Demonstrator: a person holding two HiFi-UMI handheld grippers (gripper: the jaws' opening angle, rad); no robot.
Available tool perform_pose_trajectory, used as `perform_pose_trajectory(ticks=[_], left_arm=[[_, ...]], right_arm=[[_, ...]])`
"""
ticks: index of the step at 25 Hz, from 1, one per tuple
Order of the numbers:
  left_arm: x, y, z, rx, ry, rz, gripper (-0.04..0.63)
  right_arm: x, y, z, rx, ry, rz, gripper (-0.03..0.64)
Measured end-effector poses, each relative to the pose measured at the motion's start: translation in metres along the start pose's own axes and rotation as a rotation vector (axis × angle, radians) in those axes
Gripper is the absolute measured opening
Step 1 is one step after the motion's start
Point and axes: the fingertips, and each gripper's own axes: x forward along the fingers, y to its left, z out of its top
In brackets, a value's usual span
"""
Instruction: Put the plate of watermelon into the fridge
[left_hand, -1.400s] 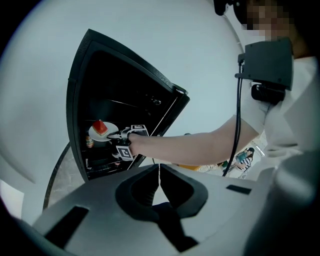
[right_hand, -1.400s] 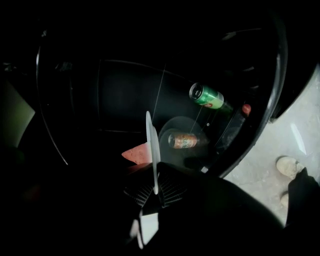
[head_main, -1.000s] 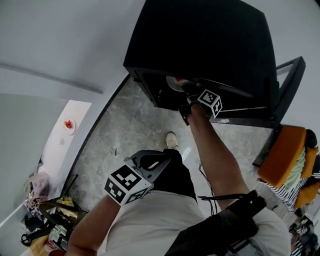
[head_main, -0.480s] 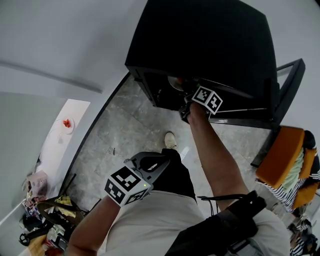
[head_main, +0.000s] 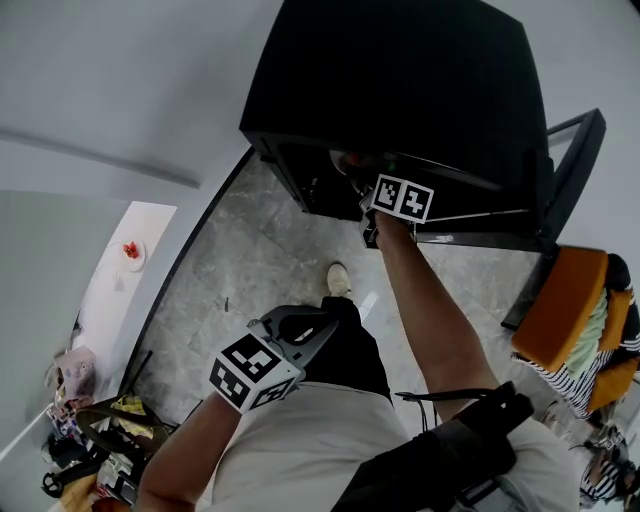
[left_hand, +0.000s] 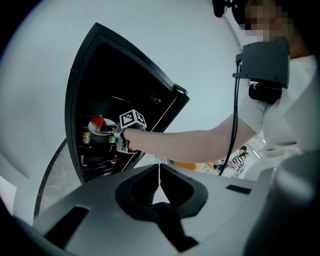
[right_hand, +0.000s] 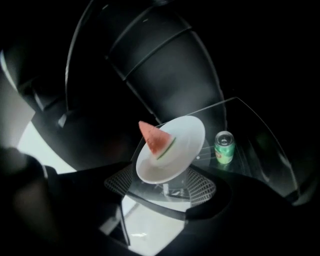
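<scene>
**A:** What has changed in the last second?

**B:** The right gripper (right_hand: 162, 186) was clamped shut 1 second ago, and its jaws are opening now. In the head view its marker cube (head_main: 402, 197) sits a little further left along the front of the fridge (head_main: 400, 90) and faces the camera more squarely. The left gripper (head_main: 315, 330) hangs by the person's hip, where it was before.

**A:** What does 1 view show that the others don't?

**B:** The right gripper view shows the white plate (right_hand: 172, 147) whole. It lies on a glass shelf (right_hand: 250, 145) inside the fridge with 1 wedge of watermelon (right_hand: 156, 138) on it. A green can (right_hand: 224, 147) stands just beside it on the same shelf. The head view shows only a sliver of that plate in the dark opening. The left gripper view looks from the side and shows the right gripper reaching in at an upper shelf, level with the plate. Only the head view takes in a second plate (head_main: 131, 251) with red pieces on a white table (head_main: 120, 290), well apart to the left. It also shows an orange chair (head_main: 570, 310) at the right.

**A:** And the jaws?

**B:** The right gripper's jaws are spread wide. The plate's near rim lies between the 2 mesh pads, and neither presses on it. The left gripper's jaws are together, with nothing between them.
</scene>
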Motion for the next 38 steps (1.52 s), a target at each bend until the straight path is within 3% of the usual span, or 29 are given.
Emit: perform_pose_trajectory(ticks=[4,9,13,21,27,38], left_arm=[[0.001,-0.001,-0.003,-0.002,0.003,-0.005,0.014],[0.001,-0.002,-0.004,-0.004,0.002,-0.008,0.014],[0.0,-0.001,-0.007,-0.01,0.003,-0.004,0.014],[-0.002,-0.004,-0.012,-0.008,0.002,-0.006,0.014],[-0.002,-0.007,-0.014,-0.003,-0.003,-0.004,0.014],[-0.016,-0.017,-0.017,0.029,-0.031,-0.006,0.014]], right_arm=[[0.0,0.001,-0.007,-0.113,0.041,-0.007,0.324],[-0.001,0.001,-0.01,-0.172,0.056,-0.013,0.324],[-0.001,-0.002,-0.013,-0.23,0.079,-0.049,0.324],[-0.005,-0.007,-0.025,-0.443,0.199,-0.129,0.322],[-0.011,-0.011,-0.032,-0.455,0.252,-0.156,0.322],[-0.038,-0.002,-0.038,-0.447,0.228,-0.157,0.305]])
